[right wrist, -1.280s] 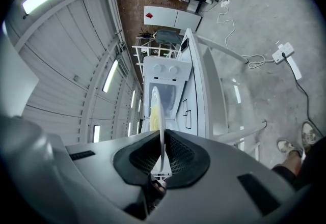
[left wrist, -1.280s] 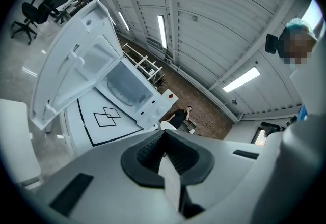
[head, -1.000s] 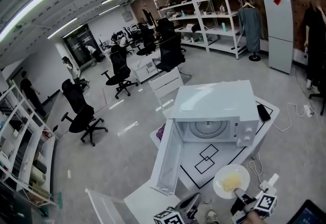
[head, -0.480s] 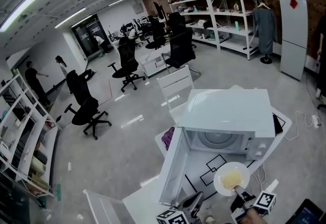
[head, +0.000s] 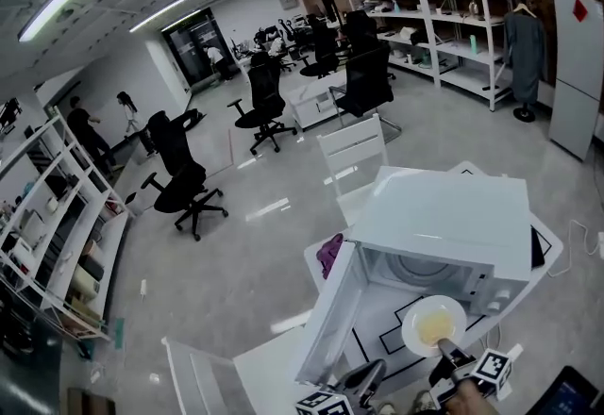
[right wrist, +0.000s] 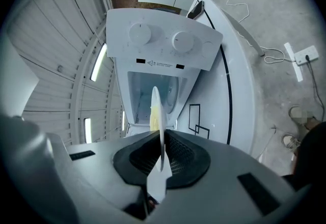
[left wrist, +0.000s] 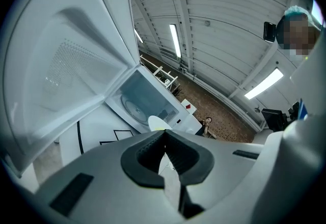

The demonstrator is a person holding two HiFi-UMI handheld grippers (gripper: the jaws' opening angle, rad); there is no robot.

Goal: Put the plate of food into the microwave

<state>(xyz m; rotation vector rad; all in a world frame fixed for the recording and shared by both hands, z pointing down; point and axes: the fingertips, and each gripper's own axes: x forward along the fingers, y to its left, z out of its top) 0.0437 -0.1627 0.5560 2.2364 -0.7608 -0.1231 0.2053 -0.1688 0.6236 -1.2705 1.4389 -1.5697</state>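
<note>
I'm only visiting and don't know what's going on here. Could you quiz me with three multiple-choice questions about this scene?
1. Where is the plate relative to the microwave?
A. Inside it.
B. In the air before its opening, held by the right hand-held gripper.
C. On top of it.

2. How many round knobs are on the microwave's panel?
A. None.
B. Two.
C. Four.

3. How is the microwave door?
A. Shut.
B. Taken off.
C. Swung wide open.

Answers: B, the gripper's jaws clamp the plate's rim outside the cavity; B, the right gripper view shows two side by side; C, the door stands out at the cavity's left in the head view.
</note>
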